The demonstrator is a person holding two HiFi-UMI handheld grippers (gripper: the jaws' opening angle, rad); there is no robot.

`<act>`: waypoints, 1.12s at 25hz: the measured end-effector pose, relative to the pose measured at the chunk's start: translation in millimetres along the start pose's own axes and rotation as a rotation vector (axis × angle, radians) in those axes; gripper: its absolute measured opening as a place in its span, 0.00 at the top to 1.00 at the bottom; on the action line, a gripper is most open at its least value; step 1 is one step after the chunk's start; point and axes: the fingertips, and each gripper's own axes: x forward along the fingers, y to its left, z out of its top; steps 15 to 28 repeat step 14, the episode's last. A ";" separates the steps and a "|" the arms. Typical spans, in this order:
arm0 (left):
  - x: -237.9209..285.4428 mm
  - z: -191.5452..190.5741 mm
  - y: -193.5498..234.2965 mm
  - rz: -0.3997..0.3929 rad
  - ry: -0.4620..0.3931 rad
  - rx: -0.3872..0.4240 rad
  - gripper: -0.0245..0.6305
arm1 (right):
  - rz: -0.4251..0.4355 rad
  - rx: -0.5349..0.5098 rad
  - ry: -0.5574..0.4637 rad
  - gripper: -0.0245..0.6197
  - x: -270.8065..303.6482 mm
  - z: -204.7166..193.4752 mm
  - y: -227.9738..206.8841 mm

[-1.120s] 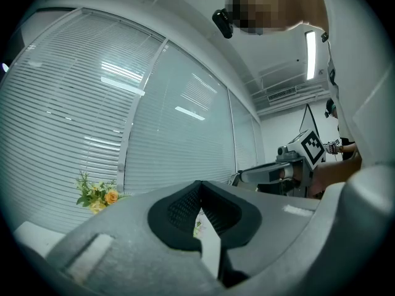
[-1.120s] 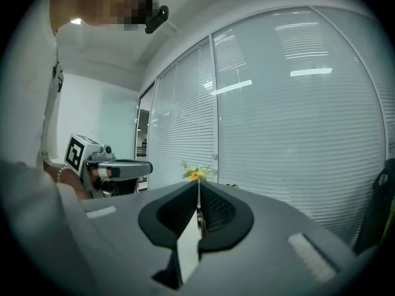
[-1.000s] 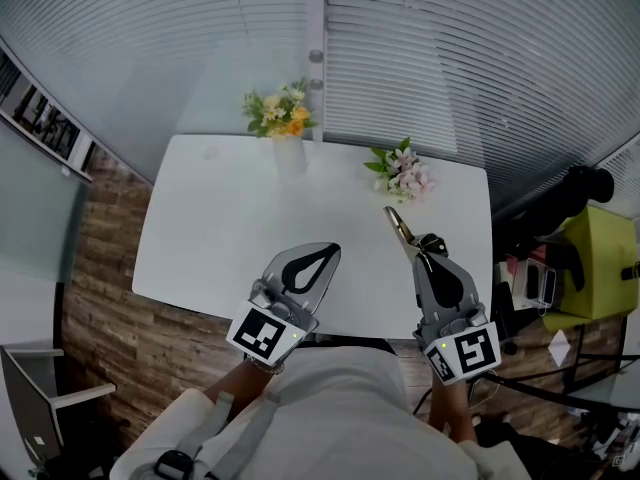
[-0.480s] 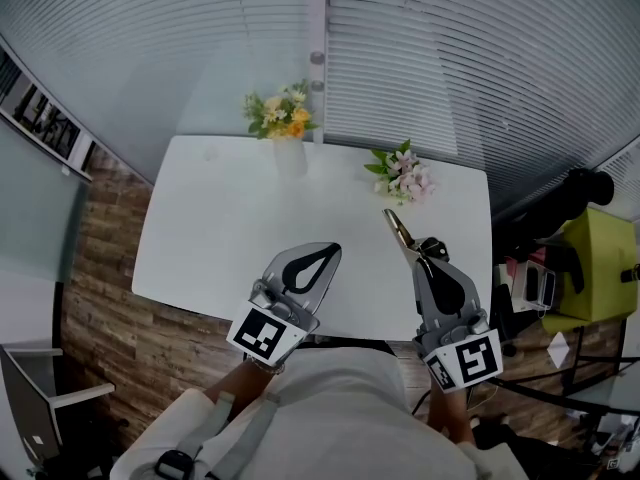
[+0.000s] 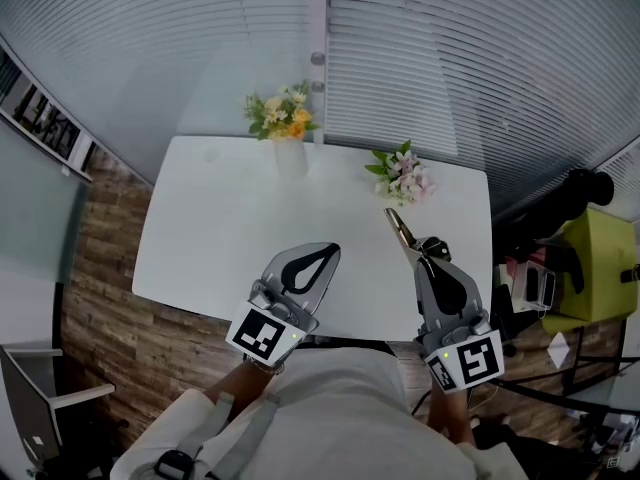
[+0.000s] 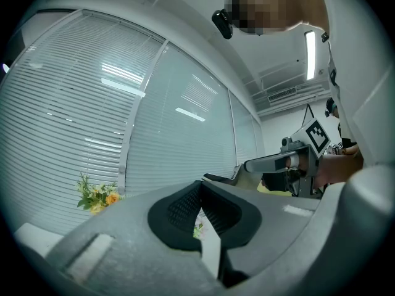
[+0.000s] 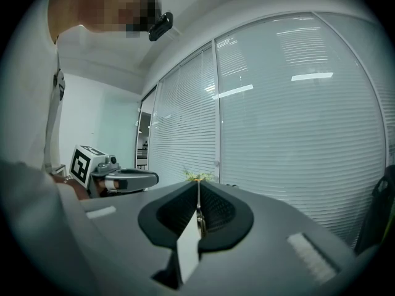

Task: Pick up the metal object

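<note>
Right tongs (image 5: 428,248) clamp metal object (image 5: 401,231), full length only in head view, left tongs (image 5: 331,251) closed, empty

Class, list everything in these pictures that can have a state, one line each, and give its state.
Left gripper: shut, nothing in it.
Right gripper: shut on the metal object.
Metal object: clamped in the right gripper, sticking out past its tips.
Yellow flowers: upright in a white vase.
Pink flowers: on the table, clear of both grippers.

White table (image 5: 230,228), yellow flowers in a vase (image 5: 282,118) — pink bouquet (image 5: 405,176) nearby, window blinds (image 5: 480,58) behind
</note>
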 end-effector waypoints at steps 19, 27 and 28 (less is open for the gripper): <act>-0.2 0.5 0.2 0.003 -0.004 -0.008 0.96 | -0.003 0.005 -0.003 0.95 1.2 0.3 0.0; -0.2 0.5 0.2 0.003 -0.004 -0.008 0.96 | -0.003 0.005 -0.003 0.95 1.2 0.3 0.0; -0.2 0.5 0.2 0.003 -0.004 -0.008 0.96 | -0.003 0.005 -0.003 0.95 1.2 0.3 0.0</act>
